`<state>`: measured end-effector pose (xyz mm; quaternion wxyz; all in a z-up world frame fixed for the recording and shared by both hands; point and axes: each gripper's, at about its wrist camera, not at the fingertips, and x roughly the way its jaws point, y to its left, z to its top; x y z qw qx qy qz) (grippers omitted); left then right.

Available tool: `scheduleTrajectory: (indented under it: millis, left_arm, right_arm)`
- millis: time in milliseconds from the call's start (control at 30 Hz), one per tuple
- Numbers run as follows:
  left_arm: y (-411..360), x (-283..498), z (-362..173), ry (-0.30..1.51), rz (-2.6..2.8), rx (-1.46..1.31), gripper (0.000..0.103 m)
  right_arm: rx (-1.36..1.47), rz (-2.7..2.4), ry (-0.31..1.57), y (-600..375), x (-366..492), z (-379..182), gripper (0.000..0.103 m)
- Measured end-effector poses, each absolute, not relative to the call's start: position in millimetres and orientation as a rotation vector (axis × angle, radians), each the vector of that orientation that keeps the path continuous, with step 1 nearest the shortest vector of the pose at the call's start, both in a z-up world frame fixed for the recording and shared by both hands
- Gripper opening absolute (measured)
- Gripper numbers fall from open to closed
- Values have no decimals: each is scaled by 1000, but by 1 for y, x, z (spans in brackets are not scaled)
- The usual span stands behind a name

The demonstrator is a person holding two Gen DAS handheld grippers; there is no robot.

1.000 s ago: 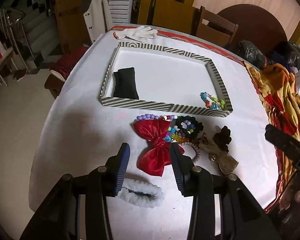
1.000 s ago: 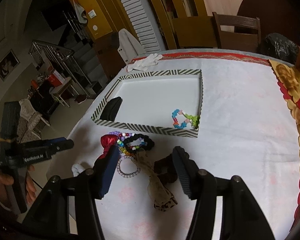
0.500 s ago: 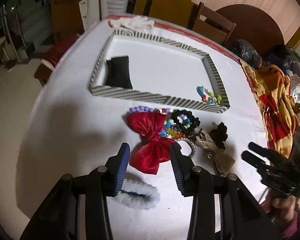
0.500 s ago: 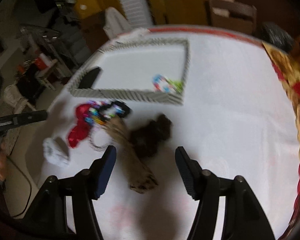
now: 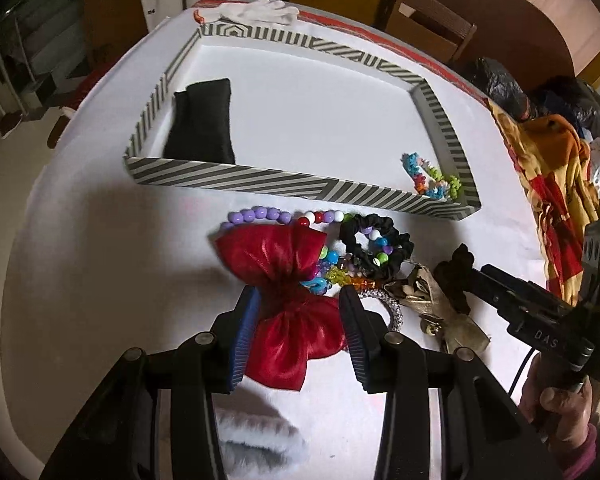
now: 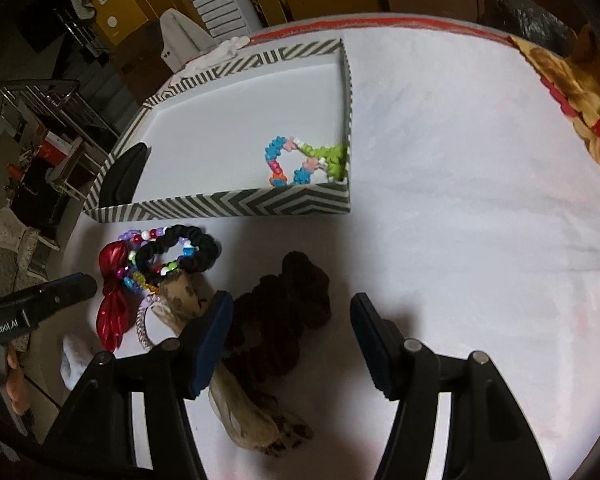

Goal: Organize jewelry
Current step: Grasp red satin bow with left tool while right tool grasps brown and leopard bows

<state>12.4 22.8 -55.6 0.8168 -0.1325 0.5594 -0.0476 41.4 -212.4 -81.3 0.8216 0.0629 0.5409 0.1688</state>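
Note:
A striped tray (image 5: 300, 184) (image 6: 228, 208) on the white table holds a black pouch (image 5: 202, 124) and a colourful bead bracelet (image 5: 430, 178) (image 6: 300, 162). In front of it lie a red satin bow (image 5: 288, 292) (image 6: 114, 292), a purple bead string (image 5: 260, 215), a black scrunchie (image 5: 376, 248) (image 6: 180, 254), a dark brown scrunchie (image 6: 284, 320) and a tan bow (image 6: 252, 416). My left gripper (image 5: 300, 320) is open, its fingers on either side of the red bow. My right gripper (image 6: 292, 340) is open over the brown scrunchie.
A white fluffy scrunchie (image 5: 256, 444) lies under my left gripper. A white glove (image 5: 260, 12) lies behind the tray. A patterned orange cloth (image 5: 548, 184) covers the table's right edge. Wooden chairs (image 5: 428, 28) stand behind the table.
Both grippers have moved forward and down toward the pile. The left now has the red bow between its fingers; the right has closed in on the brown scrunchie. Both stay open.

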Motion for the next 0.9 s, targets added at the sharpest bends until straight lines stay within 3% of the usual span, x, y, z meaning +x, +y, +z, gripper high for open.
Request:
scheduleTrajectory:
  millis: [200, 333, 400, 433, 567, 900]
  left_arm:
    - [19, 18, -71, 1232, -109, -262, 54]
    - [16, 19, -79, 1241, -104, -238, 54]
    - [16, 19, -80, 1244, -113, -237, 36]
    - [16, 18, -80, 1249, -114, -233, 33]
    - [19, 14, -72, 1227, -131, -231, 28]
    - [23, 1, -48, 1168, -115, -236, 27]
  right_arm:
    - [138, 350, 1174, -202, 44, -94, 61]
    - [141, 349, 1157, -201, 44, -96, 31]
    - [164, 367, 1163, -203, 44, -96, 26]
    - [160, 365, 1156, -204, 43, -94, 24]
    - [151, 379, 1109, -207, 37, -81, 23]
    - [195, 397, 1068, -218, 30, -59, 22]
